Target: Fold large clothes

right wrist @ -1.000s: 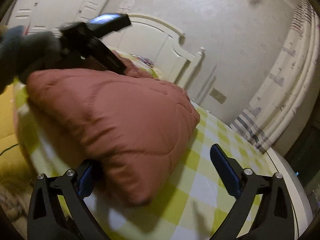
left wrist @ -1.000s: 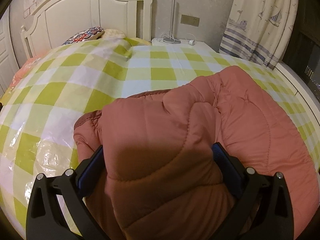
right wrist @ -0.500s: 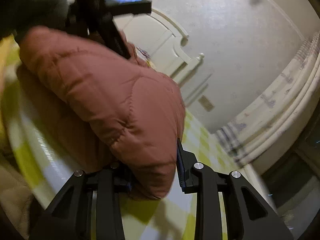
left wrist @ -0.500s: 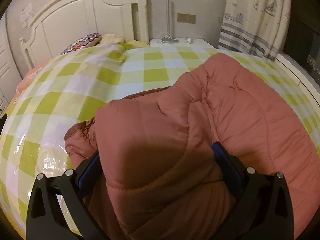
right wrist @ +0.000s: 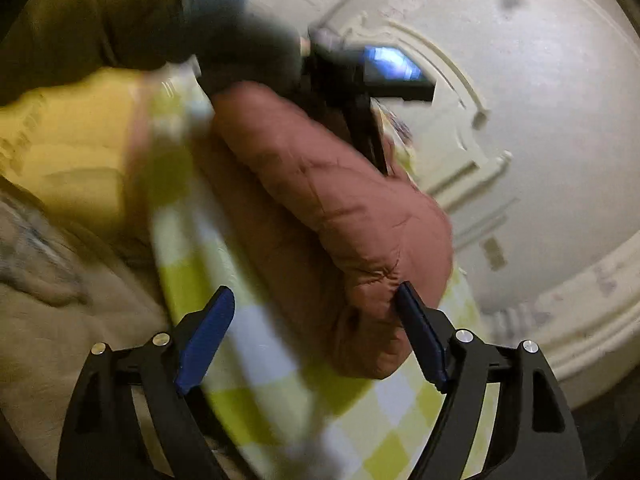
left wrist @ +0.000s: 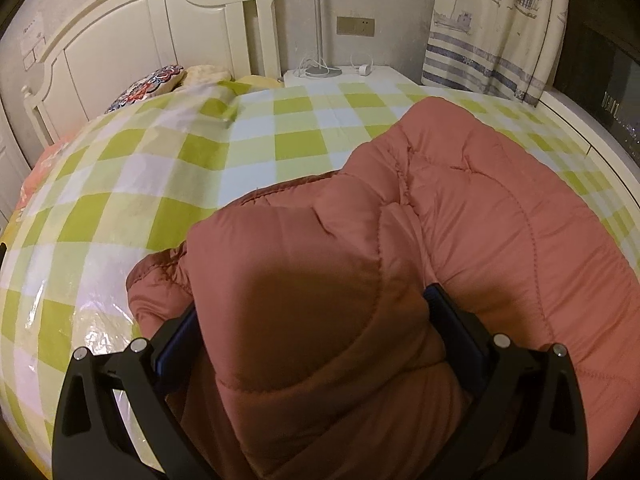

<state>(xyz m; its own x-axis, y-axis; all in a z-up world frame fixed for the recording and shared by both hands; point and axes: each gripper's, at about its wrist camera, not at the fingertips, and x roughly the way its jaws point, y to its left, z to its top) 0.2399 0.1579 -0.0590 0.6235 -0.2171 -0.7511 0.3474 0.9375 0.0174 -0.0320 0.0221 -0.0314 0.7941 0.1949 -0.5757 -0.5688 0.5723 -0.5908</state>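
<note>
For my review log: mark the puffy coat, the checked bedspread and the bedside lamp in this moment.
puffy coat (left wrist: 500, 232): left wrist view, on its quilted back panel.
checked bedspread (left wrist: 168, 168): left wrist view, on a bare green-and-white patch.
bedside lamp (left wrist: 319, 40): left wrist view, on its thin upright pole.

Jacket (left wrist: 460, 216) on bed (left wrist: 168, 176); headboard (left wrist: 132, 32) behind; nightstand (left wrist: 344, 76) beside.

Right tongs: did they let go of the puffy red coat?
Yes. The right tongs were shut on the red coat; now they stand open, blue pads apart over the checked bedspread.
</note>
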